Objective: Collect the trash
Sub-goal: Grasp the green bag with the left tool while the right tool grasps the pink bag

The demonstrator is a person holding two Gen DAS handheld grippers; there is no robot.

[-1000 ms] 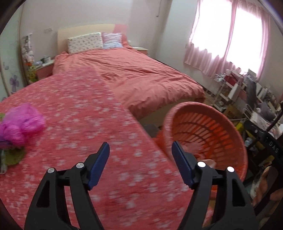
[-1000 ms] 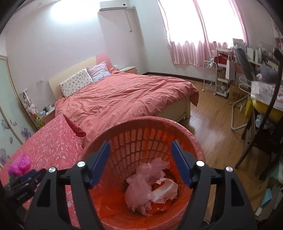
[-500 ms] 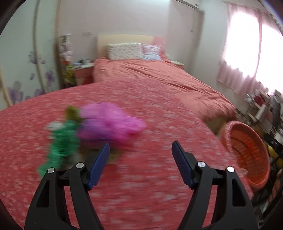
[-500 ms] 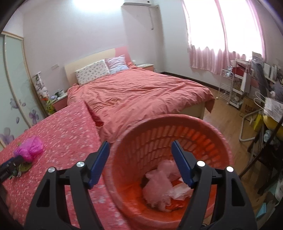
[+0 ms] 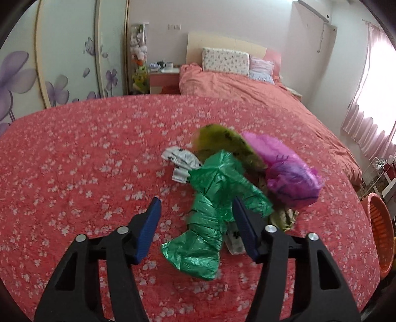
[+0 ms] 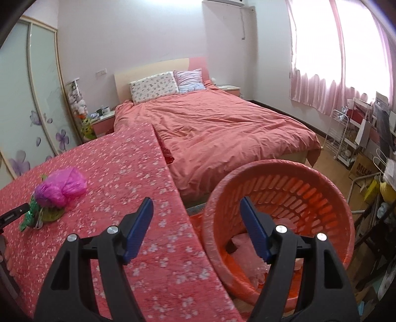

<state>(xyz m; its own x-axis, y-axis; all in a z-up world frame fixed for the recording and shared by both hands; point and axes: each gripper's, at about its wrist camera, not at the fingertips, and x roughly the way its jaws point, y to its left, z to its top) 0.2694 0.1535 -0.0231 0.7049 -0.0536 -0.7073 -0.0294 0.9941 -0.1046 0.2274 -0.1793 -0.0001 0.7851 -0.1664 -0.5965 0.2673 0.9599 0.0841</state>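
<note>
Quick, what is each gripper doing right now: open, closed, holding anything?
Left gripper: closing around the green plastic bag, pads not yet pressing it.
Right gripper: open, holding nothing, by the orange basket.

We're in a home bedroom: a wide bed (image 6: 222, 131) under a salmon duvet, two pillows (image 6: 154, 86) against the headboard (image 6: 148, 71), pink curtains (image 6: 321, 62) glowing at the window, a flower-painted sliding wardrobe (image 5: 61, 54), soft toys (image 5: 138, 62) stacked by the pink nightstand (image 5: 164, 76), an air conditioner (image 6: 224, 2) up high.
</note>
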